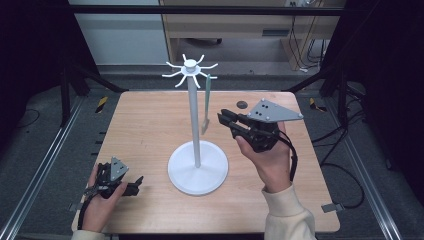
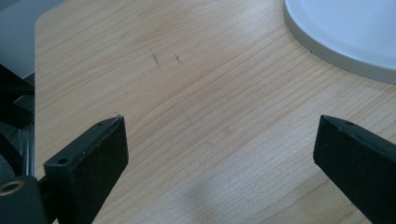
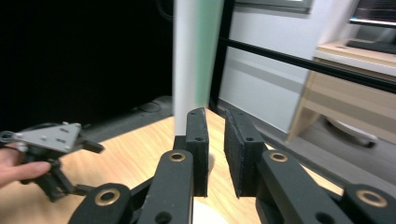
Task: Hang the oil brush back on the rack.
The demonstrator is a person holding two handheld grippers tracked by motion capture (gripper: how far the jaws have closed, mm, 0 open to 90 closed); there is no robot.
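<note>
A white rack (image 1: 194, 117) with hook arms at its top stands on a round base at the middle of the wooden bench (image 1: 145, 125), and a pale green utensil (image 1: 206, 102) hangs from one of its hooks, just to the right of the pole. The right claw (image 1: 223, 120), held in a hand raised above the bench, points toward the rack from the right, its tips close beside the utensil's lower end but apart from it. In the right gripper view its jaws stand nearly together with a narrow gap and nothing between them, the blurred green utensil (image 3: 208, 46) and white pole (image 3: 184, 60) rising just beyond. The left claw (image 1: 136, 183) rests low at the bench's near edge, left of the rack's base (image 2: 345, 32). Its jaws are spread wide over bare wood.
</note>
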